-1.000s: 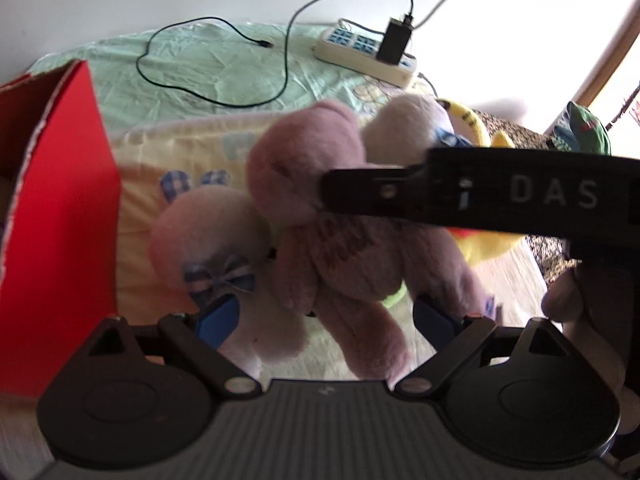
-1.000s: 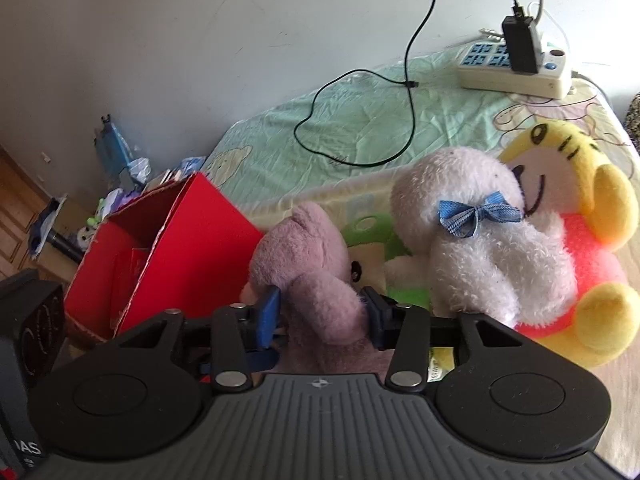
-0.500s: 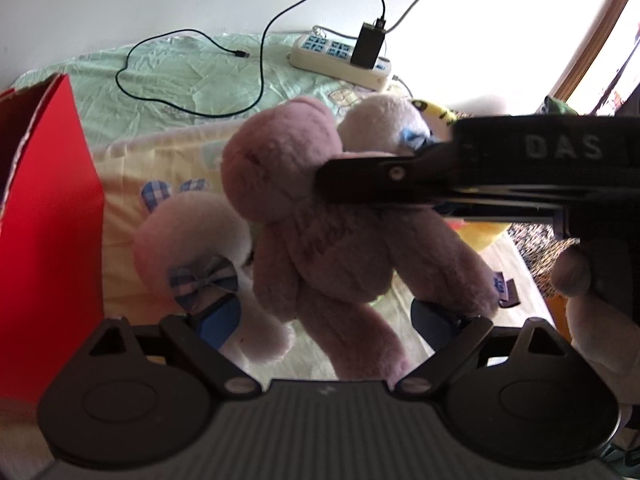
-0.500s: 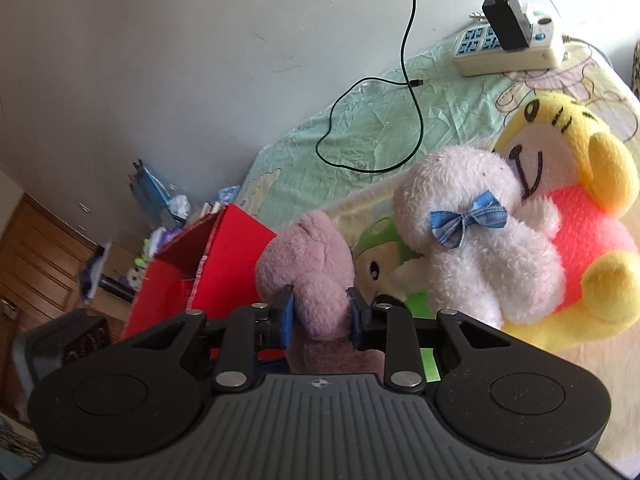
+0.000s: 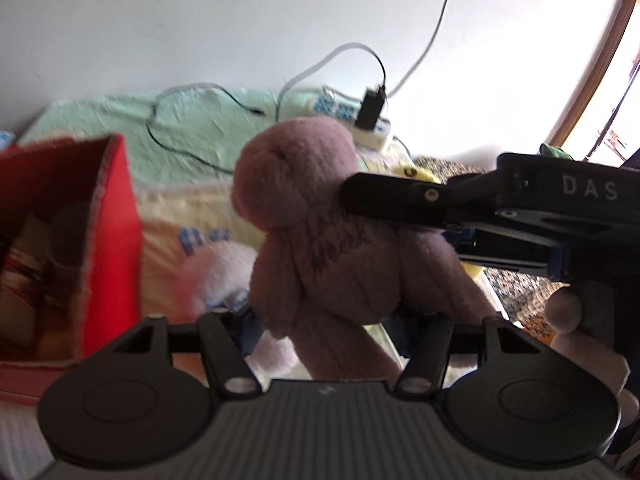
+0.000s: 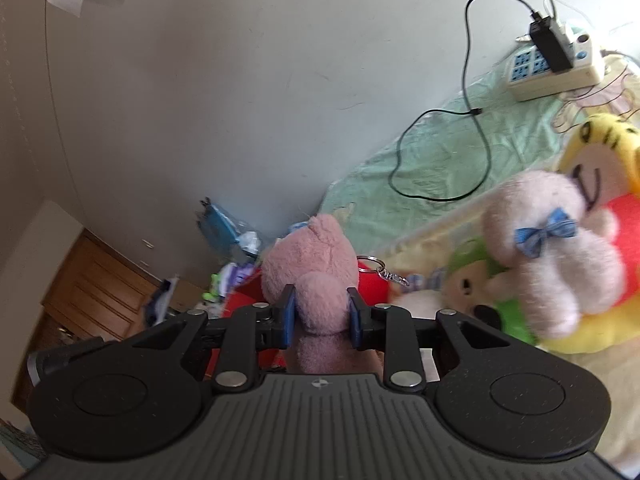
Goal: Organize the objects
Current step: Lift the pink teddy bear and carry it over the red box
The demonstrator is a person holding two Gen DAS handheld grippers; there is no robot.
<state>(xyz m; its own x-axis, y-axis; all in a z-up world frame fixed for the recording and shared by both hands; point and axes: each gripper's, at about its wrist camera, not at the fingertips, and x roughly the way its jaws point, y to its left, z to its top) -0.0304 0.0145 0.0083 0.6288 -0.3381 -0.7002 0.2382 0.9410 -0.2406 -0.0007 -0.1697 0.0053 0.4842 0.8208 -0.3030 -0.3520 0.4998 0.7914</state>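
Progress shows in the mauve plush bear (image 5: pixel 320 240): a second ago it lay among the other toys on the bed, and now it hangs clear of them, carried toward the red box (image 5: pixel 108 240). Right gripper (image 6: pixel 320 314) is clamped on its arm, blue pads pressed into the fur. Left gripper (image 5: pixel 324 320) has closed narrow around the bear's lower body, seemingly gripping it.

Both wrist cameras look closely along their tongs, sharing the pink bear (image 5: pixel 320 240) and bed (image 6: pixel 440 168).
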